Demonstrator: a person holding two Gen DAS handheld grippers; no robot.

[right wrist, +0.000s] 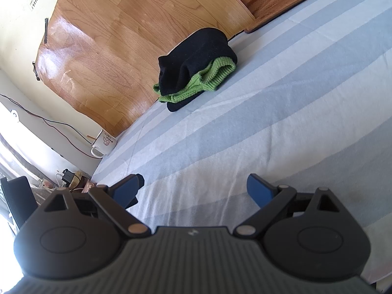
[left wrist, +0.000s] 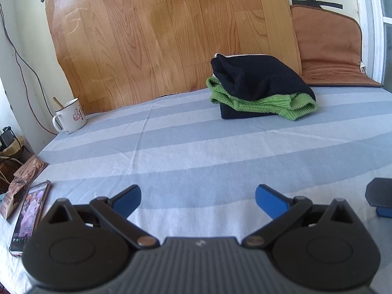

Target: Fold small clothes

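A folded black garment with green ribbed cuffs (left wrist: 259, 85) lies as a compact bundle at the far side of the striped blue and white sheet (left wrist: 196, 147), against the wooden board. The right wrist view shows the same bundle (right wrist: 196, 68) further off and tilted. My left gripper (left wrist: 198, 199) is open near the front of the sheet, nothing between its blue pads. My right gripper (right wrist: 194, 188) is open too, empty, and well short of the bundle. A dark piece with a blue pad at the right edge of the left wrist view (left wrist: 381, 196) appears to be part of the right gripper.
A white mug (left wrist: 69, 116) with a wooden stick stands at the far left corner of the sheet. A phone (left wrist: 29, 216) and a snack packet (left wrist: 19, 186) lie at the left edge. A wooden board (left wrist: 171, 31) and a brown mat (left wrist: 328, 49) lean at the back.
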